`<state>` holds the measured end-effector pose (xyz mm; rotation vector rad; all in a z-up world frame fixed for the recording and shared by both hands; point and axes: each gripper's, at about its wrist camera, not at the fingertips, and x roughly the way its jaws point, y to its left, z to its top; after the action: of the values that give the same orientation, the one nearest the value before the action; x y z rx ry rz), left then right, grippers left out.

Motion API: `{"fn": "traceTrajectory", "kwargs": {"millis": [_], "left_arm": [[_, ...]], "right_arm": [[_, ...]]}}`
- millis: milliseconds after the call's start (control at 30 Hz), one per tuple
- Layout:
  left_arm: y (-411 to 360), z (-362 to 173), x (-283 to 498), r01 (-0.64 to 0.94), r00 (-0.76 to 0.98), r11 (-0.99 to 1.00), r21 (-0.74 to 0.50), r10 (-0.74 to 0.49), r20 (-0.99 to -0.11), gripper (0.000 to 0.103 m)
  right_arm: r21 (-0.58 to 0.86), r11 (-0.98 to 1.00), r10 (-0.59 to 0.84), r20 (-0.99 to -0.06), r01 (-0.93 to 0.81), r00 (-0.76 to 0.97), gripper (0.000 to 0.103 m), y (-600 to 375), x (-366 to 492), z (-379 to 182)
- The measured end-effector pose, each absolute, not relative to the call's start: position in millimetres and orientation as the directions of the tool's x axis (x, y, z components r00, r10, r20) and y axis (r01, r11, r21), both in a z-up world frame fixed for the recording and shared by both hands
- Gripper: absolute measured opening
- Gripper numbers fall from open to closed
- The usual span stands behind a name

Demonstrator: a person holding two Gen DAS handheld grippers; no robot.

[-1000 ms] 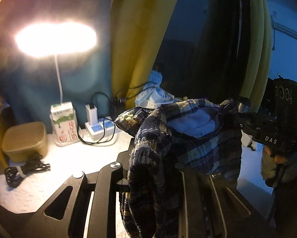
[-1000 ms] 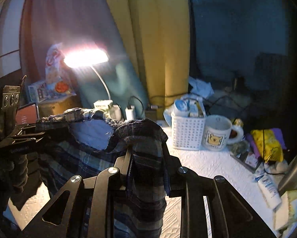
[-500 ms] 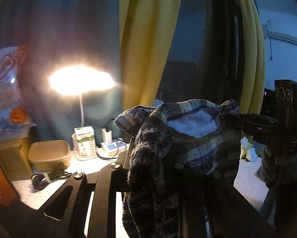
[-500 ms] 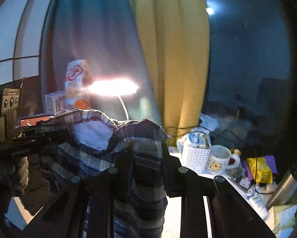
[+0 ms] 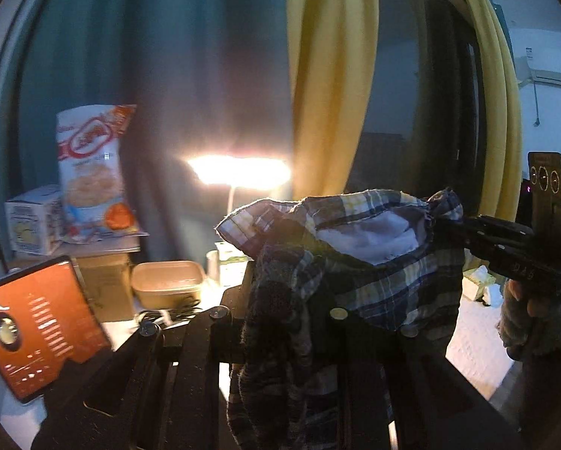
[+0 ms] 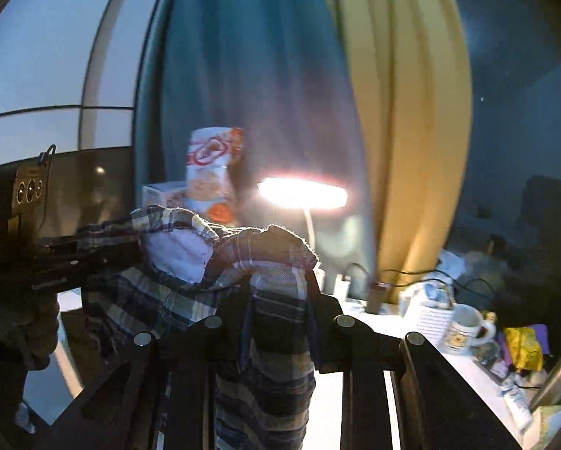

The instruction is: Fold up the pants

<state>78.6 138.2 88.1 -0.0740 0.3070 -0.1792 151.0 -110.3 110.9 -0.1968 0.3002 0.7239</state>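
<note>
Both tools have come up higher since a second ago, so the lamp (image 5: 239,172) now sits lower in view. The left tool (image 5: 280,288) is clamped on the plaid pants (image 5: 374,262), and the right tool (image 6: 276,300) is clenched on the same waistband, stretched in the air between them with a pale lining patch showing. Past the right tool, a white basket (image 6: 430,318) holds small packets I can't read, next to a mug (image 6: 464,330). Beyond the left tool: a tan tub (image 5: 168,285), contents hidden, and a blurry snack bag (image 5: 89,172).

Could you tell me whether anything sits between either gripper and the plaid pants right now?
Nothing visible does: the left gripper and right gripper each already clamp the plaid pants, held up between them.
</note>
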Motion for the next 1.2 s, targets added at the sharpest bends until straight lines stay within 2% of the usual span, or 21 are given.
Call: {"fn": "traceTrajectory", "kwargs": {"millis": [533,767,1200], "left_arm": [[198.3,85.3,38.2,0.081,0.932,0.995,-0.051,-0.094,-0.350,0.018],[205.8,63.6,75.2,0.069,0.905,0.997,-0.028,-0.074,-0.419,0.018],[221.7,-1.4,170.2,0.065,0.815,0.993,-0.094,-0.107,-0.569,0.018]], "right_arm": [[-0.032,0.663,0.689,-0.365,-0.748,0.626,0.024,-41.9,109.3,101.1],[-0.006,0.684,0.662,-0.413,-0.729,0.625,0.024,-25.9,140.6,78.2],[0.032,0.732,0.579,-0.555,-0.681,0.597,0.024,0.9,241.9,11.0]]}}
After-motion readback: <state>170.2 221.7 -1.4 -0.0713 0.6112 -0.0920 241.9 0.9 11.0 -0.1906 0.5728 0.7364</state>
